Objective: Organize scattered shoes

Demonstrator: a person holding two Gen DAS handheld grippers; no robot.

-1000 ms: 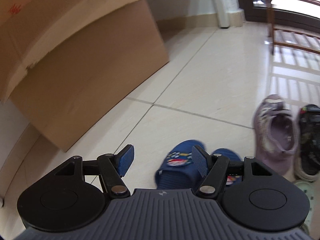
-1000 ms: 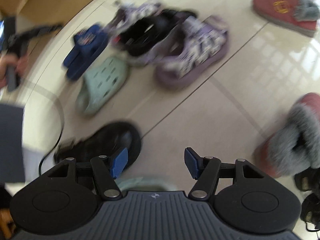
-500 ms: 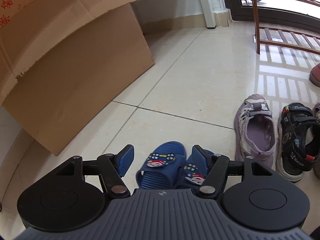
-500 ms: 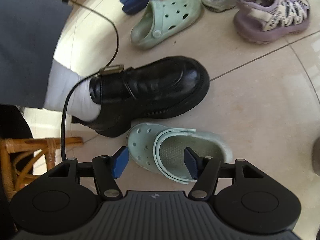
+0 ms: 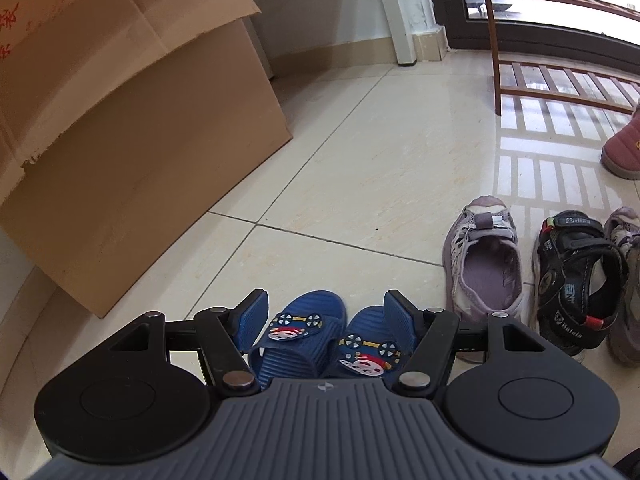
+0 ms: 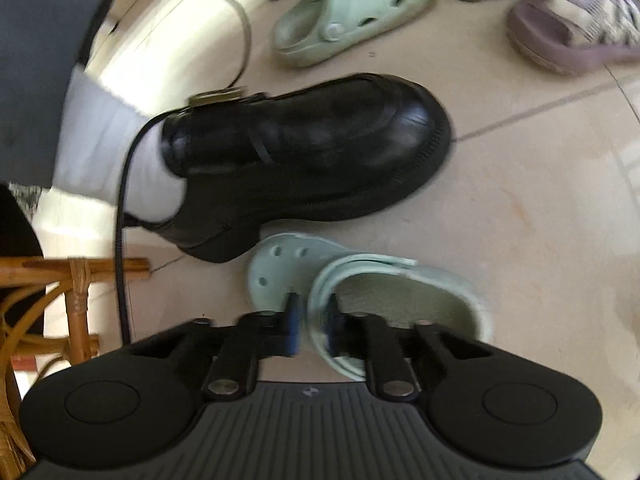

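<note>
Tiled floor (image 6: 540,208): right tool (image 6: 311,322) pinches mint clog (image 6: 372,280) beside worn black shoe (image 6: 304,156); left tool (image 5: 324,312) gapes over blue slippers (image 5: 320,336).

- The floor (image 5: 384,168) was glossy, cream-coloured tile with thin grout lines that mirrored the window light.
- The cardboard box (image 5: 132,128) looked like matt brown paperboard, torn rough along one flap edge.
- The blue slippers (image 5: 304,332) were ribbed rubbery plastic with printed cartoon patches.
- The lilac sneaker (image 5: 484,264) looked like soft mesh cloth.
- The black sandal (image 5: 576,280) had matt synthetic straps.
- The left tongs (image 5: 324,312) carried ridged blue pads on matt black plastic arms with metal rivets.
- The black shoe (image 6: 312,152) shone like polished leather.
- The mint clog (image 6: 372,284) was smooth, matt foam plastic with holes.
- The rattan chair (image 6: 76,288) showed wrapped, glossy cane.
</note>
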